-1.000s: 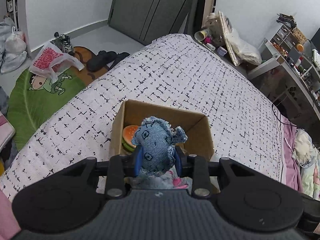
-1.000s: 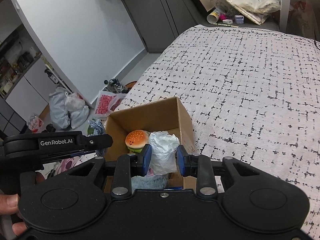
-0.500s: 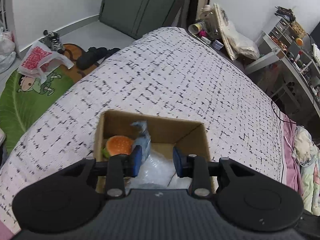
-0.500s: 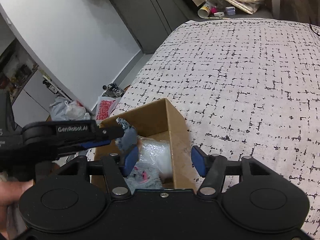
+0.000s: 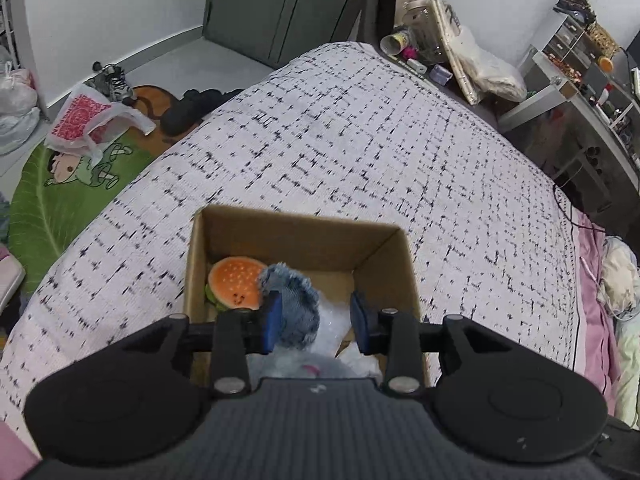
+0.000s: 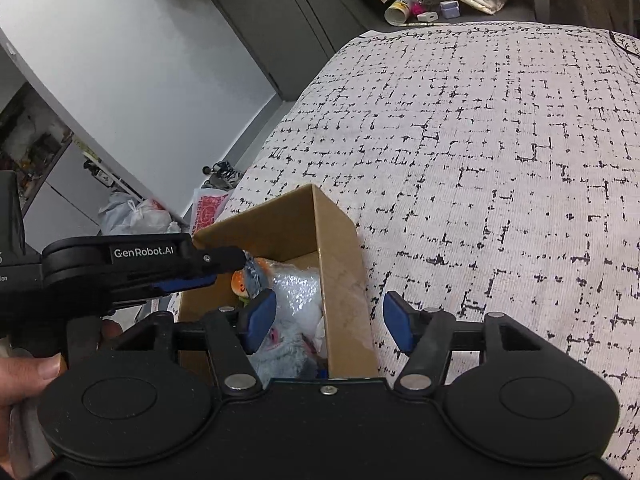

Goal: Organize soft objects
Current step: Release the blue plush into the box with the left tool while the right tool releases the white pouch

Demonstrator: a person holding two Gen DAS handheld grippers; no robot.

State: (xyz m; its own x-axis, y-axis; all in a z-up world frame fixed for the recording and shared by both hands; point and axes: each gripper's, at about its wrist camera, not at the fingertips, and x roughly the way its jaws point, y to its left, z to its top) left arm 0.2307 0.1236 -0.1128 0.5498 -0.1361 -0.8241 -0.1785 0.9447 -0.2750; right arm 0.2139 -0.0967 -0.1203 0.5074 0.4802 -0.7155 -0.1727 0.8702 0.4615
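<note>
An open cardboard box (image 5: 384, 280) stands on the bed. It holds an orange burger plush (image 5: 234, 286), a white plastic-wrapped item (image 5: 334, 320) and a grey-and-pink plush (image 6: 280, 352). My left gripper (image 5: 316, 320) hovers over the box with its jaws opening. A blue denim toy (image 5: 294, 300) sags between them, leaning on the left pad and apart from the right pad. My right gripper (image 6: 328, 322) is open and straddles the box's right wall (image 6: 344, 280), with nothing gripped. In the right wrist view the left gripper (image 6: 216, 268) reaches in from the left above the denim toy (image 6: 252, 270).
The bed's white cover with black marks (image 5: 360, 140) stretches beyond and to the right of the box. A green rug (image 5: 60, 200), a plastic bag (image 5: 80, 124) and shoes (image 5: 192, 108) lie on the floor at left. A desk (image 5: 580, 112) stands right. A hand (image 6: 24, 368) holds the left gripper.
The left gripper lowered the denim toy into the box and widened its jaws, so the toy slumps. The right gripper let the white wrapped item drop into the box and opened.
</note>
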